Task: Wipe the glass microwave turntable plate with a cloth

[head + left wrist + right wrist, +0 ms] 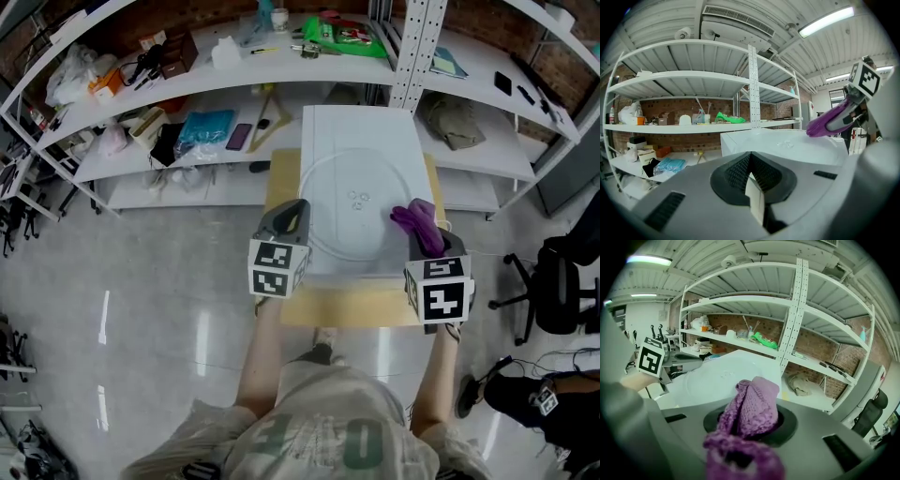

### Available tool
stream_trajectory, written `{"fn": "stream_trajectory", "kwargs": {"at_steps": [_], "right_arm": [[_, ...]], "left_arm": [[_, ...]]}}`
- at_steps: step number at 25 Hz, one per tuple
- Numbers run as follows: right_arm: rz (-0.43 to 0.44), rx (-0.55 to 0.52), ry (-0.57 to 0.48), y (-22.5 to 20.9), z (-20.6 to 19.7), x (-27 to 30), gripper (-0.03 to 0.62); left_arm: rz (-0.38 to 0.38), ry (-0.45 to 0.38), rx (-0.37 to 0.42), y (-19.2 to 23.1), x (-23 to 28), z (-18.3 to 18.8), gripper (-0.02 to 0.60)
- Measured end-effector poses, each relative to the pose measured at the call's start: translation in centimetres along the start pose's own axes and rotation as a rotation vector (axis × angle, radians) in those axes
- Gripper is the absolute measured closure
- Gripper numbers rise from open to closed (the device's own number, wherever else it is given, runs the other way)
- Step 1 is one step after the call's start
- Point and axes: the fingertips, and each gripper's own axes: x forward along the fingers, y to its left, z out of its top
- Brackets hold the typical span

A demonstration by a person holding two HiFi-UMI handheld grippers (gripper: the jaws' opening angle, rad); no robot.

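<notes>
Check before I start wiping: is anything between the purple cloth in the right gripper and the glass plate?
Nothing visible does. The right gripper holds the purple cloth at the right edge of the glass plate, whose surface is bare. The left gripper sits at its left rim, off the path.

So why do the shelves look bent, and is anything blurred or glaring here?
Head view: the shelves bow from a wide lens, and lights glare in streaks on the floor. Left gripper view: stronger curving, ceiling lamp washed out. Right gripper view: dark corners, the cloth blurred at its near end.
</notes>
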Motion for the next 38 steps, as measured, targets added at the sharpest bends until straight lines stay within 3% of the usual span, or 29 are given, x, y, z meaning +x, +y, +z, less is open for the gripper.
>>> {"fn": "stream_trajectory", "kwargs": {"at_steps": [9,15,21,25,31,38], "right_arm": [[-0.011,0.008,-0.031,-0.7,-0.1,0.4,0.540],[-0.102,-0.001,-0.119,-1.2,2.1,-0.9,0.540],[-0.031,0.134,-0.344,0.4,3.5,-6.0,0.540],[0.018,0.261,-0.495,1.5,3.0,-9.9,0.540],[-0.015,0.220,-0.468,2.9,-0.5,-11.4,0.540],[-0.002,0.256,-0.501,2.7,-0.5,-13.1,0.540]], "left_arm": [[0.021,0.012,0.026,0.1,0.4,0.2,0.580],[0.098,-0.058,0.077,0.3,-1.3,4.4,0.580],[0.079,-0.220,0.010,-2.4,-7.7,9.3,0.580],[0.066,-0.243,-0.004,-3.9,-11.5,9.4,0.580],[0.048,-0.224,-0.011,-5.3,-13.1,8.2,0.580],[-0.006,-0.252,-0.017,-6.8,-13.1,8.1,0.580]]}}
